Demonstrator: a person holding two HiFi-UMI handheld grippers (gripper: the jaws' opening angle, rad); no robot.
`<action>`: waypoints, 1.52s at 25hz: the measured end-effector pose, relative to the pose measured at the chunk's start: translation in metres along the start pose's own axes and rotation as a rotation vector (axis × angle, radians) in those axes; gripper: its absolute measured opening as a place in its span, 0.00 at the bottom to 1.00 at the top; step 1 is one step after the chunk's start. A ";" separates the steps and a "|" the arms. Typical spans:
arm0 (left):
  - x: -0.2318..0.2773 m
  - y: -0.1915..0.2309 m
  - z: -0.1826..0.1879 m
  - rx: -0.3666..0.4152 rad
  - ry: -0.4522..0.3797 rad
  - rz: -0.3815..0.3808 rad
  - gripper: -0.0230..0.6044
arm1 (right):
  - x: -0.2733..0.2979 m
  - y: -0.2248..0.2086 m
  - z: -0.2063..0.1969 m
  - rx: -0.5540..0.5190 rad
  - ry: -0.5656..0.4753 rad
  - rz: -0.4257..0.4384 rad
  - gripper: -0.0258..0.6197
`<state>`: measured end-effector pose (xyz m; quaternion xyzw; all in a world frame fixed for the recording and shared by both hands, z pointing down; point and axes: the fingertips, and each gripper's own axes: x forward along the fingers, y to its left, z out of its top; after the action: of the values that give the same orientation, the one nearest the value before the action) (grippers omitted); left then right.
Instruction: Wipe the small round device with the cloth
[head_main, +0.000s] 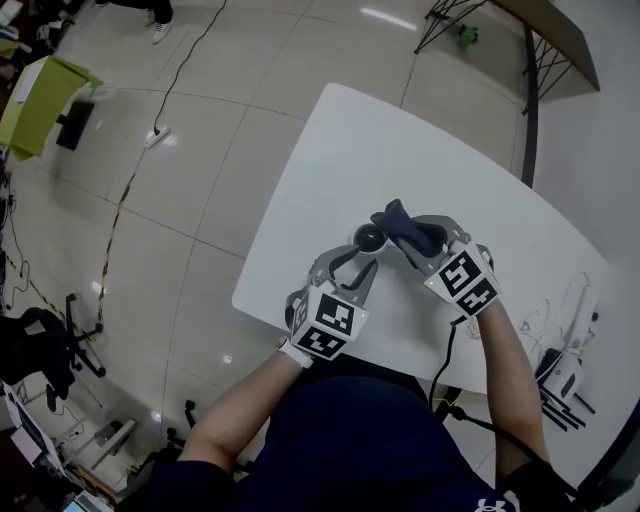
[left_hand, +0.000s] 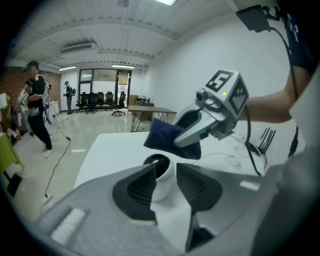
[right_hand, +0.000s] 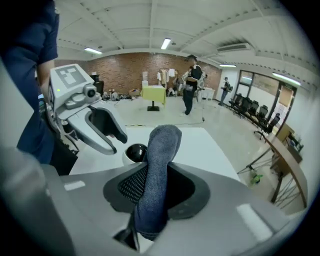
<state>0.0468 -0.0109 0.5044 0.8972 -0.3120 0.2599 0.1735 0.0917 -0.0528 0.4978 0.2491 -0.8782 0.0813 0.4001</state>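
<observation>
**Hidden or unclear.** In the left gripper view, the left gripper (left_hand: 166, 170) blocks the foot of the small round device (left_hand: 164, 176), so only its top and part of its side show. The pad at that view's left overlaps the device's side. Beside the other pad a thin sliver of white surface (head_main: 340, 150) shows. These jaws therefore stand apart with the device between their tips, and no firm clamp can be made out.

In the right gripper view, the cloth (right_hand: 160, 155) rises in front of the device and covers its right part. The cloth's lower end disappears between the pads of the right gripper (right_hand: 155, 186), whose jaws are closed on it.

In the head view, both grippers crowd over the device. No view shows whether the cloth touches it. From the left gripper view, the cloth's lower edge hangs just above the device's top.

**The device.** It has a squat white body with a rounded rim and a glossy black dome set in its upper face, which catches a small highlight. It stands upright on the surface in front of the person, between the two grippers.

**The cloth.** It is dark blue-grey with a fine knitted texture, folded into a thick strip. It sticks out past the right jaws toward the device.
</observation>
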 end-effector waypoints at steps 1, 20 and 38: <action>-0.001 -0.001 0.001 0.007 -0.004 -0.001 0.24 | -0.005 0.008 0.009 -0.056 -0.006 0.014 0.21; 0.009 -0.019 0.007 -0.005 -0.003 -0.054 0.24 | 0.025 -0.008 0.015 -0.398 0.151 0.175 0.21; 0.010 -0.007 0.007 -0.065 -0.005 -0.039 0.24 | 0.098 -0.015 -0.031 -0.582 0.246 0.266 0.20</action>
<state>0.0605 -0.0136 0.5032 0.8977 -0.3032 0.2440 0.2066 0.0655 -0.0916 0.5899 -0.0041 -0.8345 -0.0917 0.5434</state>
